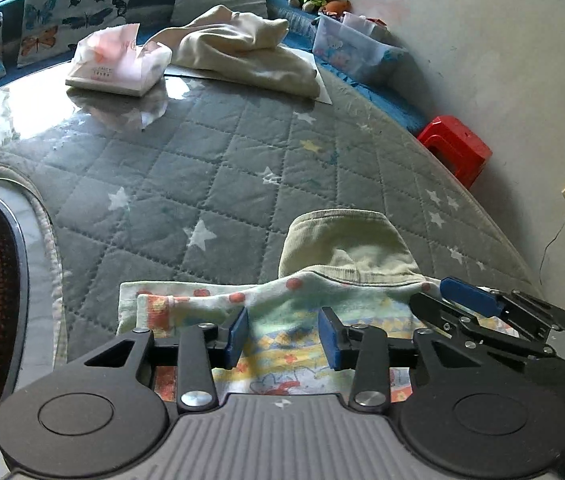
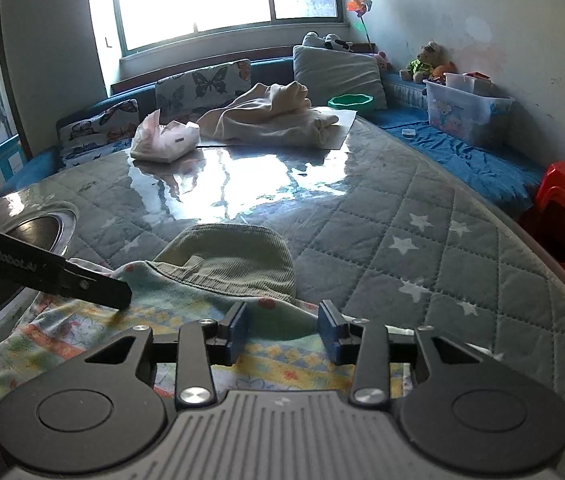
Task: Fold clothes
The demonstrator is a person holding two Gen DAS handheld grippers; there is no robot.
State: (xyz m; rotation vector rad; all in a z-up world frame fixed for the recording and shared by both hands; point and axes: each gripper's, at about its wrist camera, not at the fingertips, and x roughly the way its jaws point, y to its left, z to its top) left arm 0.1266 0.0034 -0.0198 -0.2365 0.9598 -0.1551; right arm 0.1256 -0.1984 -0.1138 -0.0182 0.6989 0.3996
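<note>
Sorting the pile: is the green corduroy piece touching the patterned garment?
Touching. Right wrist view shows the green corduroy piece lying on the patterned garment, edges overlapping.

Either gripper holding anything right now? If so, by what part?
Nothing is held. The left gripper and right gripper are both open, jaws apart over the patterned garment with the green collar.

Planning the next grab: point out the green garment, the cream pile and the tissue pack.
green garment [image 2: 234,256], right wrist view, ribbed middle
cream pile [image 2: 274,120], right wrist view, centre folds
tissue pack [image 1: 118,66], left wrist view, top face
</note>
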